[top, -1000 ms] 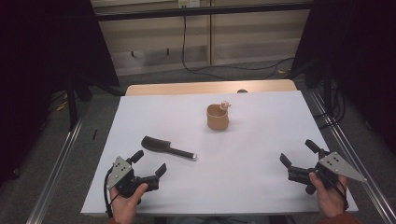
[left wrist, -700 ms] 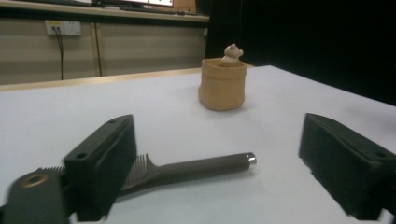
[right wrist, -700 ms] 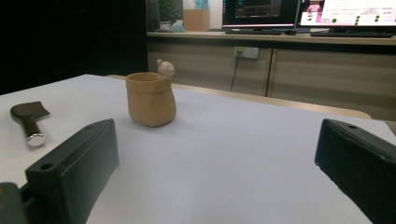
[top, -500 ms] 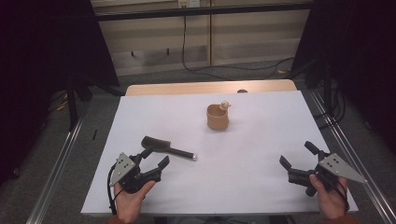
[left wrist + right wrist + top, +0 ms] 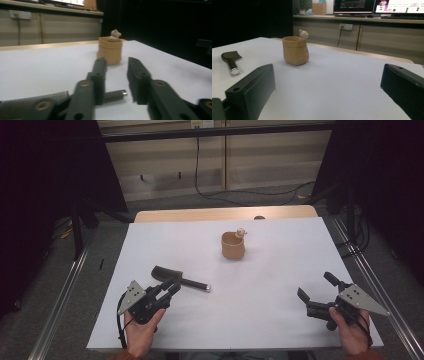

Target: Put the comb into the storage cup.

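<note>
Two claws are held over a white surface [image 5: 280, 320]. Left claw [image 5: 172, 286]: jaws partly parted, nothing gripped, tips placed just over the handle of a dark brush [image 5: 177, 277] lying at the near left. Right claw [image 5: 315, 292]: jaws spread wide, empty, at the near right. One tan pot [image 5: 233, 245] with a small figure [image 5: 240, 232] on its rim is stood near the surface's far middle.

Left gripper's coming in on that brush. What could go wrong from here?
1. The left gripper, open, sits over the brush where head meets handle; closing there may pinch off-centre and let it swing.
2. The handle looks round, so a nudge might roll it away.
3. The cup stands just beyond; a forward overshoot could knock it.
</note>
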